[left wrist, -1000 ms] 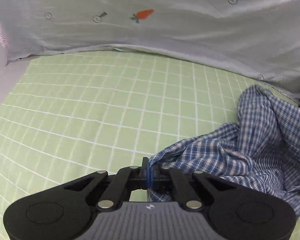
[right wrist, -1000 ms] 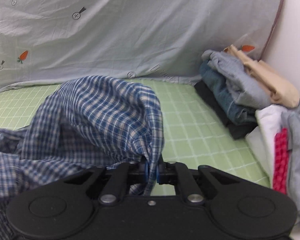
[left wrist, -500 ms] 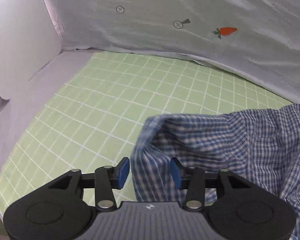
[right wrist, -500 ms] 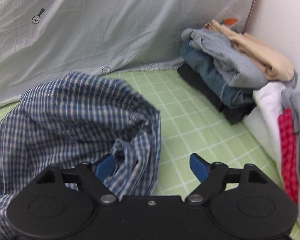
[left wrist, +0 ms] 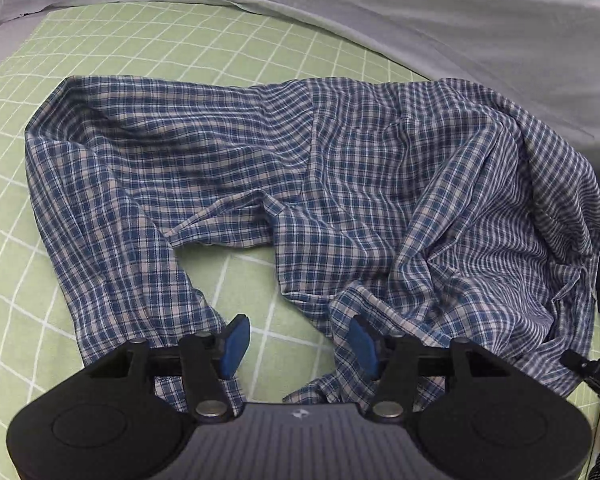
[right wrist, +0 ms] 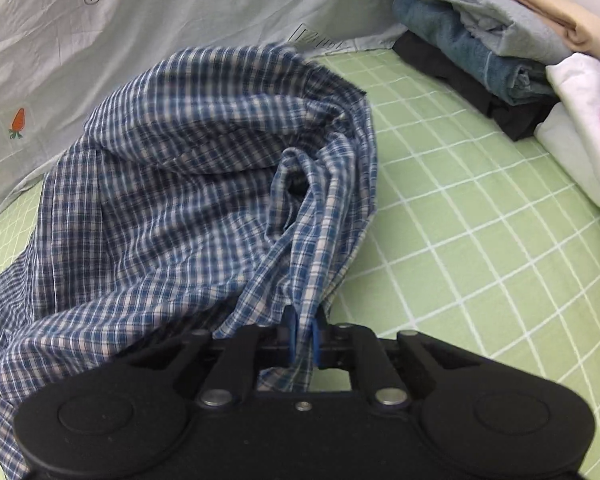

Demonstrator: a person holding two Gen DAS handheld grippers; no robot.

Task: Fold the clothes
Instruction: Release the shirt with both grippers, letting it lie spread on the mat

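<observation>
My left tool point(left wrist: 298, 342) has its blue pads point(left wrist: 234, 343) spread wide apart with nothing between them, hovering just above the near edge of the blue plaid shirt point(left wrist: 320, 184). Through the gap I see bare green checked bedsheet point(left wrist: 140, 44), with plaid cloth lying to either side of the pads. From this view the shirt is spread out across the bed, wrinkled, fairly flat on its left part and heaped higher in folds on the right. One strip of cloth runs down toward my left pad; I take it for a sleeve, though the crumpling makes that hard to confirm.

My right tool point(right wrist: 302, 340) has its pads pressed together on a bunched fold of the plaid shirt point(right wrist: 172, 184), and cloth hangs down between and below them. From the pinch the fabric rises in taut pleats to a mound, so this side of the shirt sits lifted off the sheet. The far edge of the mound is blurred.

Behind the shirt hangs a pale grey sheet printed with small carrots point(right wrist: 18, 122). To the right, well apart from the shirt, a stack of folded clothes point(right wrist: 472, 36) sits on the bed: black at the bottom, then denim blue, grey and beige. Just beside it lies a white garment point(right wrist: 576, 120) with something bright pink at the frame edge.
</observation>
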